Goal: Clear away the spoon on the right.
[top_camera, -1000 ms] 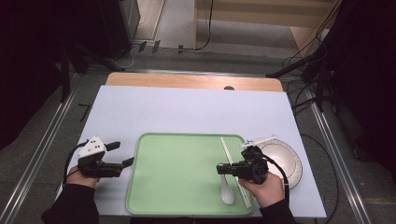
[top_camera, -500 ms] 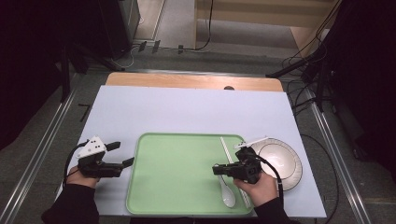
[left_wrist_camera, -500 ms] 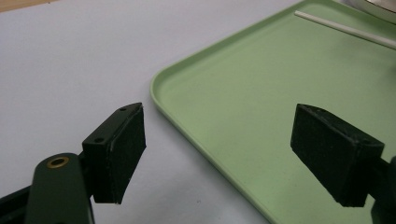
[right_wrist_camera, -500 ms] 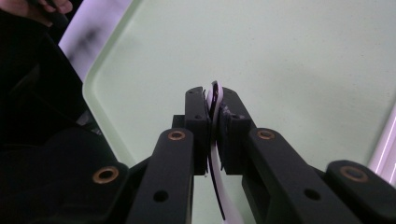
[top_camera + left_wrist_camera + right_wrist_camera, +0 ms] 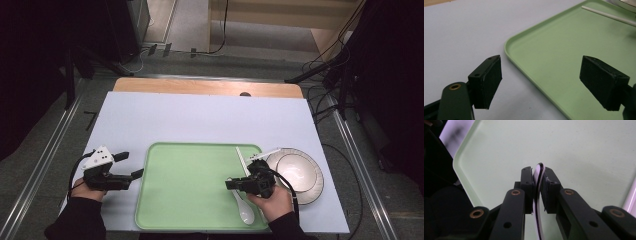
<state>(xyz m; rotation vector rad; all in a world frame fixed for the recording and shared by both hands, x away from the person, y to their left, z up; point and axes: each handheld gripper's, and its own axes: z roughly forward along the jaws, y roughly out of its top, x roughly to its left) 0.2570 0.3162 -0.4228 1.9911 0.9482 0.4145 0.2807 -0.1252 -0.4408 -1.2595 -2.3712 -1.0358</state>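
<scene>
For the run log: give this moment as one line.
left gripper: open, beside tray | right gripper: spoon handle between jaws, just been opening | plate: right of tray

I can read no text, label, brand, number or sign anywhere here, neither on the green tray (image 5: 190, 200), nor the white plate (image 5: 300, 172), nor the pale table (image 5: 200, 120) beneath them.
</scene>
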